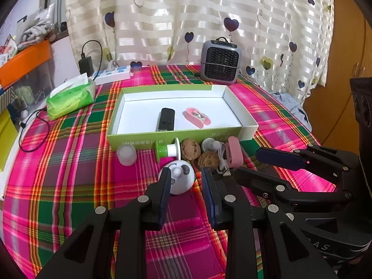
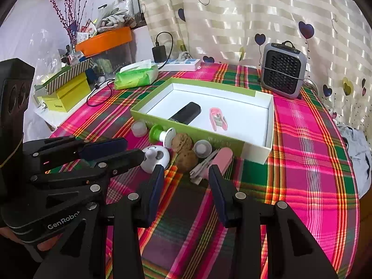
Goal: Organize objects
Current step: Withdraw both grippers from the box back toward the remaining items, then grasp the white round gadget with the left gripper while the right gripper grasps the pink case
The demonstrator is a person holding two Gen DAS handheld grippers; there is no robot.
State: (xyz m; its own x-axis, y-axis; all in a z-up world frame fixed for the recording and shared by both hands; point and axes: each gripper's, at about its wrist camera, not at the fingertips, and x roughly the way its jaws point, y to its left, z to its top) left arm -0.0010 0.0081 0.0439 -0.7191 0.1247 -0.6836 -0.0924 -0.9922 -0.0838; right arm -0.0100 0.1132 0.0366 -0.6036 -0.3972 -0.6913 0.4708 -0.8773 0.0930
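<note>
A green-walled white box (image 1: 162, 137) (image 2: 269, 125) holds a black device (image 1: 166, 119) (image 2: 186, 113) and a pink item (image 1: 197, 117) (image 2: 217, 118). In front of it lie a white round gadget (image 1: 183, 179) (image 2: 158, 157), two walnuts (image 1: 190, 149) (image 2: 183, 140), a green-white spool (image 1: 168, 151) (image 2: 161, 134), a pink case (image 1: 233, 151) (image 2: 220, 159) with a white cable (image 2: 202, 167), and a clear cap (image 1: 126, 154) (image 2: 139, 127). My left gripper (image 1: 186, 176) (image 2: 132, 150) is open around the white gadget. My right gripper (image 2: 184, 173) (image 1: 246, 162) is open and empty before the pink case.
A grey mini heater (image 1: 219, 61) (image 2: 283, 74) stands behind the box. A green tissue pack (image 1: 69, 97) (image 2: 136, 75), a power strip (image 1: 114, 74) (image 2: 179, 64) with a black charger, and stacked boxes (image 2: 67, 93) sit at the left. A curtain hangs behind the plaid tablecloth (image 1: 69, 186).
</note>
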